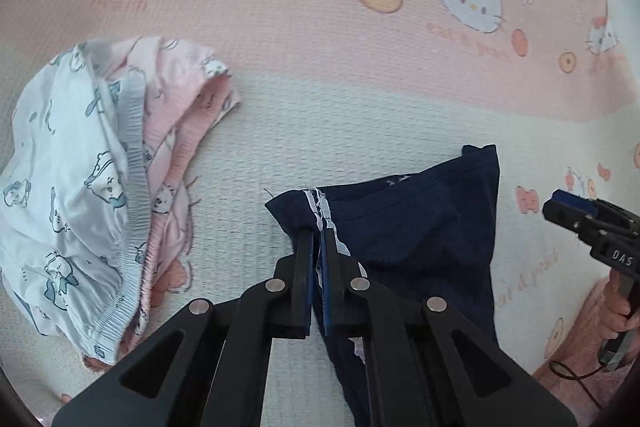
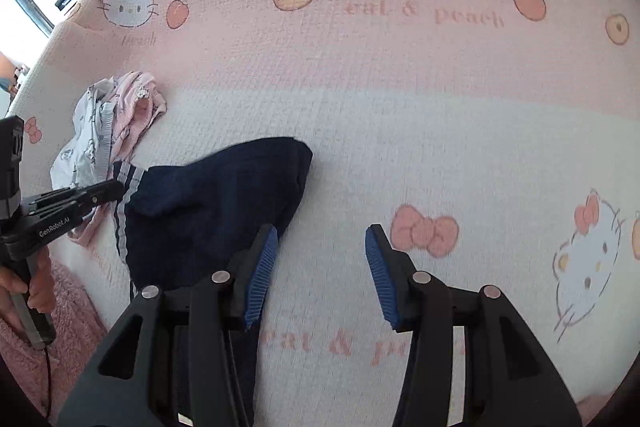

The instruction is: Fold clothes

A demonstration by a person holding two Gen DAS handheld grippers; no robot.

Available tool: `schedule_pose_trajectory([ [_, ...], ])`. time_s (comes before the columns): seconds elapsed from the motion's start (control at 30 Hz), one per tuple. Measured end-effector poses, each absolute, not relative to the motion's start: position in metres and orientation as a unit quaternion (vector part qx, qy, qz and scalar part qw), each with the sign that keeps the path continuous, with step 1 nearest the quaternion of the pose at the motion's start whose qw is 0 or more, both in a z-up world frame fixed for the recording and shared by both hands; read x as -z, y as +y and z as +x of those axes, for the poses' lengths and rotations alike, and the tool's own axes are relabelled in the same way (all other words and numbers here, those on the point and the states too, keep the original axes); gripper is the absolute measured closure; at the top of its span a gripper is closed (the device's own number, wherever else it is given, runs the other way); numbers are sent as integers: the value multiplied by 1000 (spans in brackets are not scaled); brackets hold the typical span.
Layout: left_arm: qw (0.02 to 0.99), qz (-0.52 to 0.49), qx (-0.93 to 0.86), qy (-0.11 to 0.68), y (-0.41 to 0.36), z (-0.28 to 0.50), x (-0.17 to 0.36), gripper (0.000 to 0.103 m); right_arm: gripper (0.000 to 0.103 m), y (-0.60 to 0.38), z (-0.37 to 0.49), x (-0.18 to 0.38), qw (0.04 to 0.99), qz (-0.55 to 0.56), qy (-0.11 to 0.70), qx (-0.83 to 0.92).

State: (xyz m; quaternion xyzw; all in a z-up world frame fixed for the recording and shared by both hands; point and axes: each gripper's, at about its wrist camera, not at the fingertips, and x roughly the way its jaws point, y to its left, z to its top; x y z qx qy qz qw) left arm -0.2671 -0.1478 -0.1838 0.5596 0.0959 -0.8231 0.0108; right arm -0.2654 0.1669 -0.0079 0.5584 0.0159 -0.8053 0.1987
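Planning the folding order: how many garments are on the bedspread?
3: navy garment pinched by the left tongs; white printed piece and pink piece piled beyond it. More may hide underneath.

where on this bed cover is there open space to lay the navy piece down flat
Free: the white stretch right of the navy garment, under the open right gripper toward the bow print, and the pink band beyond it. Crowded: the left side, where the printed clothes pile sits near the left gripper, shut on the garment.
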Motion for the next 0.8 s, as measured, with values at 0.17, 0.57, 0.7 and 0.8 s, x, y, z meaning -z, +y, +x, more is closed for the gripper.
schedule_pose_trajectory([
  [0.17, 14, 558, 822, 113, -155, -275, 198, 99, 56, 140, -283, 23, 208, 571, 38, 793],
  [0.57, 12, 579, 806, 119, -165, -279, 213, 96, 56, 148, -296, 61, 153, 595, 33, 788],
  [0.7, 10, 568, 811, 143, -171, -278, 205, 93, 56, 167, -296, 52, 164, 594, -8, 787],
  [0.8, 14, 549, 825, 134, -171, -272, 194, 93, 55, 167, -294, 39, 188, 574, -13, 796],
])
